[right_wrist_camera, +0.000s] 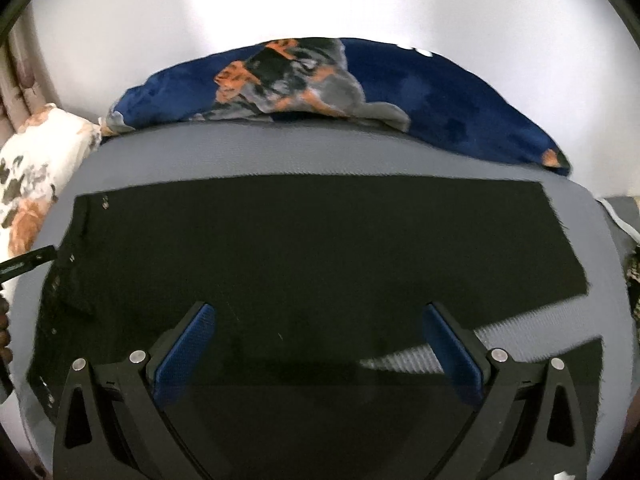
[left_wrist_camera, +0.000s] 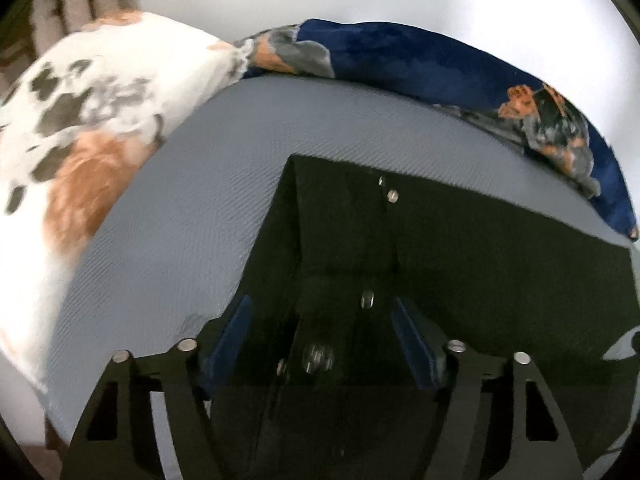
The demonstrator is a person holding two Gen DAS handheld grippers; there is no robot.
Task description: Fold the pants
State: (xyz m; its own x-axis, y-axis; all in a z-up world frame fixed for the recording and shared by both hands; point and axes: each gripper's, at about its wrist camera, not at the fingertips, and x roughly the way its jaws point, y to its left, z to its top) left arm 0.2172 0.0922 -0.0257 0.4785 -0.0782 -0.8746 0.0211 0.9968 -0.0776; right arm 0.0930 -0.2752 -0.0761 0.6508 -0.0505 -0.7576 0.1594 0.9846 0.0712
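Observation:
Black pants (right_wrist_camera: 312,248) lie spread flat on a grey bed (right_wrist_camera: 280,152), waistband with metal buttons at the left, the two legs reaching right with a gap of sheet between them. My right gripper (right_wrist_camera: 318,312) is open, hovering just above the middle of the pants. In the left wrist view the waistband end of the pants (left_wrist_camera: 440,248) fills the lower right, with silver buttons (left_wrist_camera: 390,192) on the fly. My left gripper (left_wrist_camera: 322,308) is open over the waistband, blue pads on both sides of a button. Its tip also shows in the right wrist view (right_wrist_camera: 32,262) at the left.
A blue blanket with a dog print (right_wrist_camera: 320,76) lies along the far edge of the bed against a white wall. A white, orange and grey patterned pillow (left_wrist_camera: 80,120) lies at the left. A curtain (right_wrist_camera: 20,72) hangs at the far left.

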